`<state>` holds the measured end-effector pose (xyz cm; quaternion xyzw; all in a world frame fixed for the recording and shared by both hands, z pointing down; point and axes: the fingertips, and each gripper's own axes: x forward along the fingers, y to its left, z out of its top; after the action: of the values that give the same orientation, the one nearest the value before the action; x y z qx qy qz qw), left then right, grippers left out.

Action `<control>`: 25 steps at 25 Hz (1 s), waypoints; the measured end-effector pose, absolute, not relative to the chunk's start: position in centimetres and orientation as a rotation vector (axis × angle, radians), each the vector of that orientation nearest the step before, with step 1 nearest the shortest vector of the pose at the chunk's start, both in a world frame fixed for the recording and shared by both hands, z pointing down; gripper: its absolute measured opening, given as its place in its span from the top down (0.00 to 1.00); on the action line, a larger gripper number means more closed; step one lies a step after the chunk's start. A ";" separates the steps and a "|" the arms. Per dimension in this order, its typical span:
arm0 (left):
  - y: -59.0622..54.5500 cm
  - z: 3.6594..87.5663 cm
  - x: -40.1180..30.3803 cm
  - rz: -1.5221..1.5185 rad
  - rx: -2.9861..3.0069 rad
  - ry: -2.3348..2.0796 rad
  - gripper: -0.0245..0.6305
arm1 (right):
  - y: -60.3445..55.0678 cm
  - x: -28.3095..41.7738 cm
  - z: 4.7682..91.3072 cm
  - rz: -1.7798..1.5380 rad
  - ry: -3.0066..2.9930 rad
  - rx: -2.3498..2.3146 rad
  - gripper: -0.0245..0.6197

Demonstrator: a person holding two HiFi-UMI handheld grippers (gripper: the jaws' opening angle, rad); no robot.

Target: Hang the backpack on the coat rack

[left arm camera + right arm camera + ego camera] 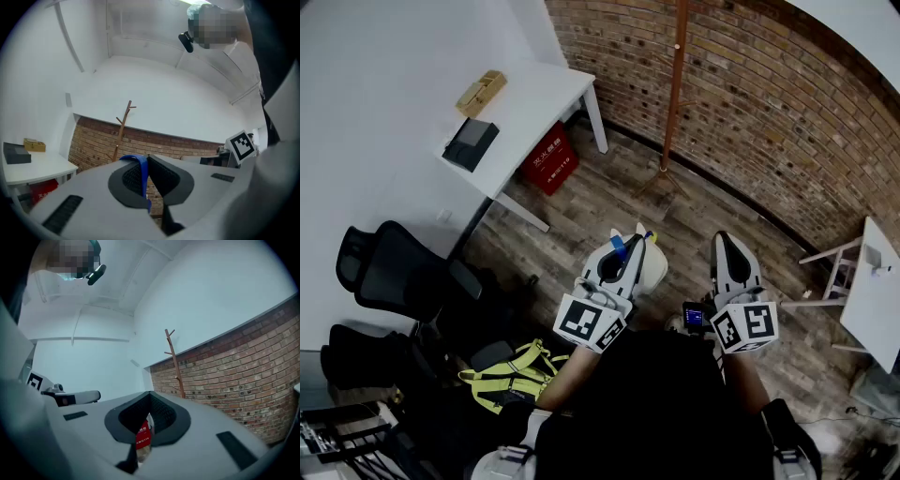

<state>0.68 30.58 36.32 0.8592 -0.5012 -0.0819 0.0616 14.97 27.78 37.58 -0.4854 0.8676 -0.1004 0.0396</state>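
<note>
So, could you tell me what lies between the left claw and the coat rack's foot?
Only bare wooden floor lies between the left claw and the coat rack, as the head view shows.

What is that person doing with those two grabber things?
A person holds a gripper in each hand. The left gripper is pinched shut on a blue strap. The right gripper is shut with nothing in it. The wooden coat rack stands ahead by the brick wall, with nothing hanging on it yet.
</note>
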 end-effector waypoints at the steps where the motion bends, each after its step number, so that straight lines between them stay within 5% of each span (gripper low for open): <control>1: 30.5 36.3 0.6 -0.247 2.604 -1.515 0.95 | 27.7 15.0 37.6 -0.305 2.656 -1.490 0.94; 25: 31.7 38.0 -3.9 -0.226 2.622 -1.386 0.95 | 29.2 9.5 39.2 -0.348 2.649 -1.539 0.94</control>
<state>-3.86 31.74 38.00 0.8784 -0.4645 -0.0759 0.0835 9.47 29.17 39.16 -0.4988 0.8588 -0.1129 0.0291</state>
